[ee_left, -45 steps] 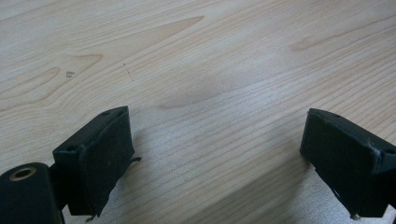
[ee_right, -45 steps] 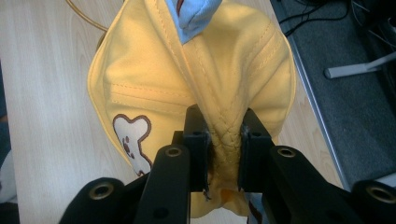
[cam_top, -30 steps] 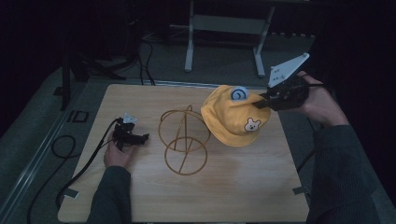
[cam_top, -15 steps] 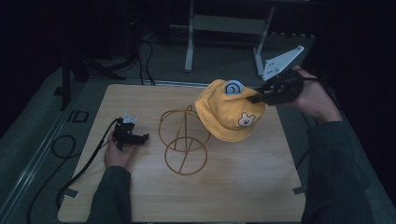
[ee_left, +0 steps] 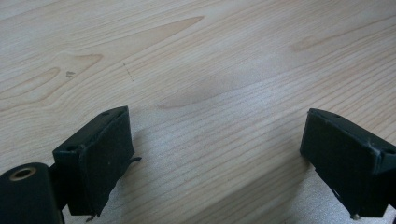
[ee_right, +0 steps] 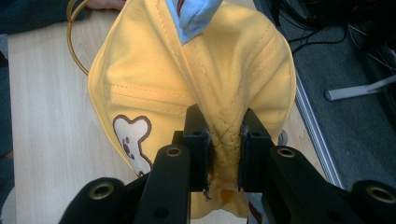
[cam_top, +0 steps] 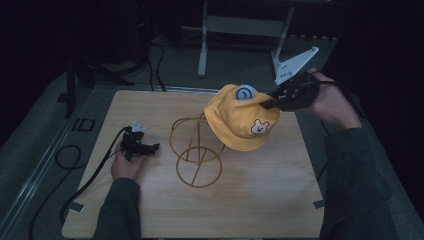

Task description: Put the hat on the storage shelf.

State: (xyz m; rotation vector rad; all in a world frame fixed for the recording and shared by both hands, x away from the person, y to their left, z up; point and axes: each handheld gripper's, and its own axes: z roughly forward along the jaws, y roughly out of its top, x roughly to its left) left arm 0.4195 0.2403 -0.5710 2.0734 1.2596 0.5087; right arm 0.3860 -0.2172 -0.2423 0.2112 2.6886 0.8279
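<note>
Hat (cam_top: pixel 240 120), yellow, hangs pinched at its brim in the right gripper (ee_right: pixel 223 140), crown tilted toward the wire stand (cam_top: pixel 195 150). Left gripper (ee_left: pixel 219 158) gapes wide over the table (ee_left: pixel 210 60).

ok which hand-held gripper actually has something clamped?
The right hand-held gripper: its jaws pinch a fold of the yellow hat. The left hand-held gripper sits open over bare table.

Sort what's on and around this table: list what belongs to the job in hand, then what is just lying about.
In the job:
- yellow hat, pinched by the right tool
- wire stand, beside the hat

Lying about:
- left tool, open, resting low over the table
- metal frame on the floor behind
- cable off the left edge
</note>
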